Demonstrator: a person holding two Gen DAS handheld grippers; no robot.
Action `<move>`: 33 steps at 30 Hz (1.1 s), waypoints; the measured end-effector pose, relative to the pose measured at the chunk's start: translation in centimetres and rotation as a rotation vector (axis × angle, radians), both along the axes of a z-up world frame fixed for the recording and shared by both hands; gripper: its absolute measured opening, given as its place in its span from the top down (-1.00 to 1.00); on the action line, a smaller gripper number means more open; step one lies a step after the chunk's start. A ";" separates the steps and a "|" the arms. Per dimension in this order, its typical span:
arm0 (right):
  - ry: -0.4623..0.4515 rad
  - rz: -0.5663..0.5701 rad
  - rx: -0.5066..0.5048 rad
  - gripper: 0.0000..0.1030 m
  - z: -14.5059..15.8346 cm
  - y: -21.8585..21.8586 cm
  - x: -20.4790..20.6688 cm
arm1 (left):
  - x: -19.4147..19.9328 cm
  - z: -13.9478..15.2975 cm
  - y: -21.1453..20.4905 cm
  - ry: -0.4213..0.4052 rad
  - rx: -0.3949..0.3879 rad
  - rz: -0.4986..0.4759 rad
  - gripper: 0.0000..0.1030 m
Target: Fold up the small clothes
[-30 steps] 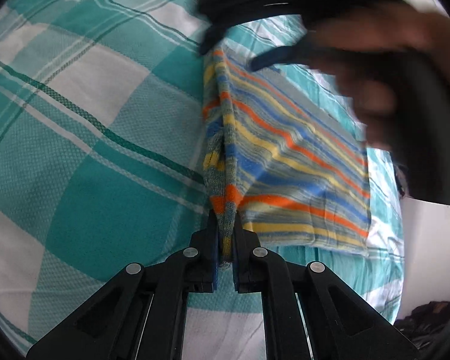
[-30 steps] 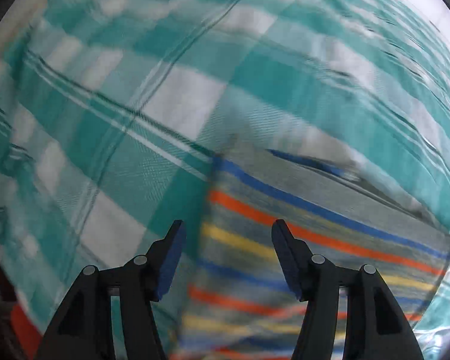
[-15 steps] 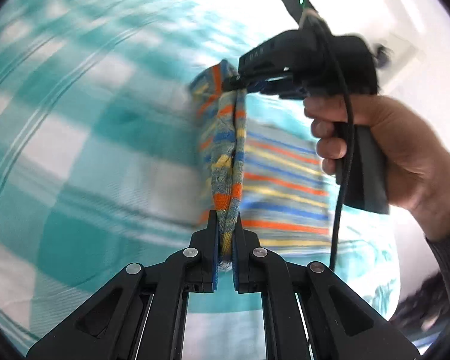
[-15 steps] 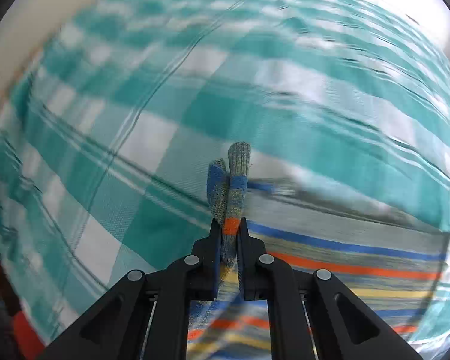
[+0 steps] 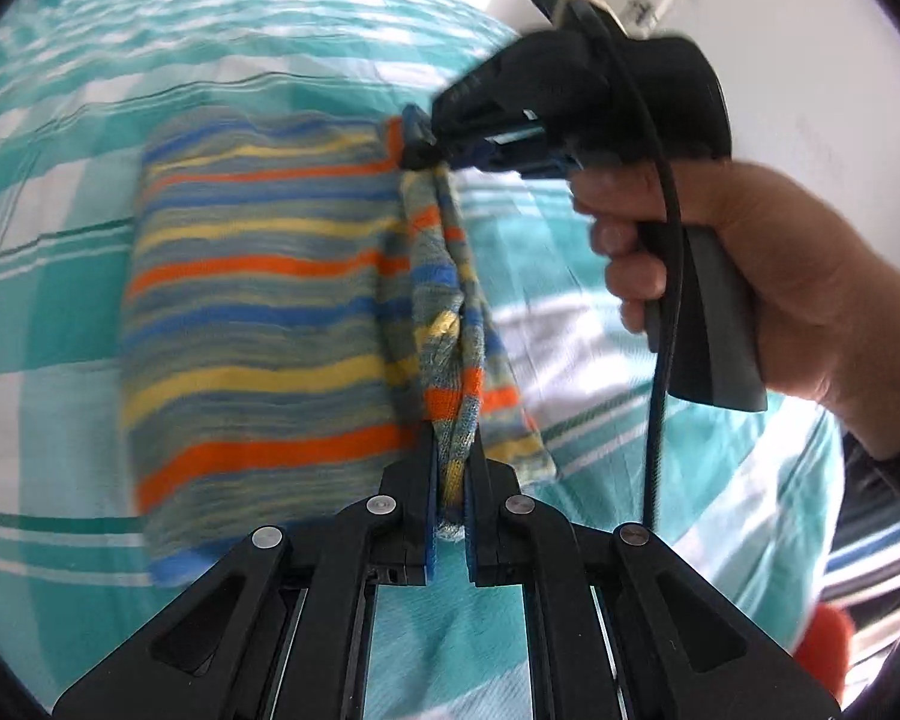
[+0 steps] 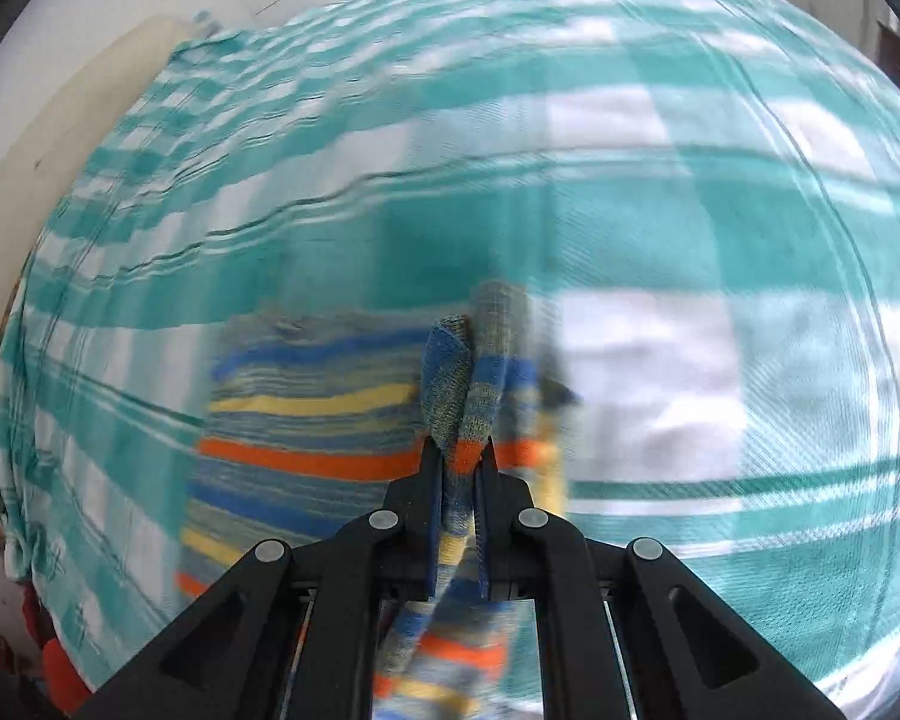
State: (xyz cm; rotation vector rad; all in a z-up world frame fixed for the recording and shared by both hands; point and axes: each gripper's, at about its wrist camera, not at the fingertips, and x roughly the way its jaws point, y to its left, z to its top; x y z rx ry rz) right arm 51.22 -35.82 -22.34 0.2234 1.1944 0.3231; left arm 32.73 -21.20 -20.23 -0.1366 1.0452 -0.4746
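A small knitted garment (image 5: 258, 300) with orange, yellow and blue stripes lies on a teal and white checked bedsheet (image 5: 60, 180). My left gripper (image 5: 450, 480) is shut on the near corner of its right edge. My right gripper (image 5: 417, 150), held by a hand, is shut on the far corner of the same edge. That edge hangs bunched between the two grippers, lifted over the rest of the garment. In the right wrist view the right gripper (image 6: 459, 474) pinches a fold of the garment (image 6: 306, 420).
The bedsheet (image 6: 690, 240) covers the whole bed. A white wall (image 5: 810, 60) stands at the right. A cream headboard or mattress edge (image 6: 60, 138) shows at the left of the right wrist view. Something red (image 5: 822, 654) lies at the bed's near right edge.
The right gripper has shut on the far corner of the garment. Both grippers have lifted that edge and carried it sideways over the rest of the garment.
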 end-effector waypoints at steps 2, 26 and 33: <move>-0.010 -0.033 0.062 0.83 -0.4 -1.2 -0.4 | -0.4 -0.2 -1.6 -0.024 0.043 -0.049 0.88; 0.141 -0.045 0.136 0.88 -2.0 -2.5 -16.2 | -1.7 -0.3 10.6 -0.063 0.118 0.051 0.93; 0.145 -0.040 0.092 0.91 -2.1 -4.4 -16.5 | -2.5 -3.0 11.2 -0.014 0.142 0.030 0.88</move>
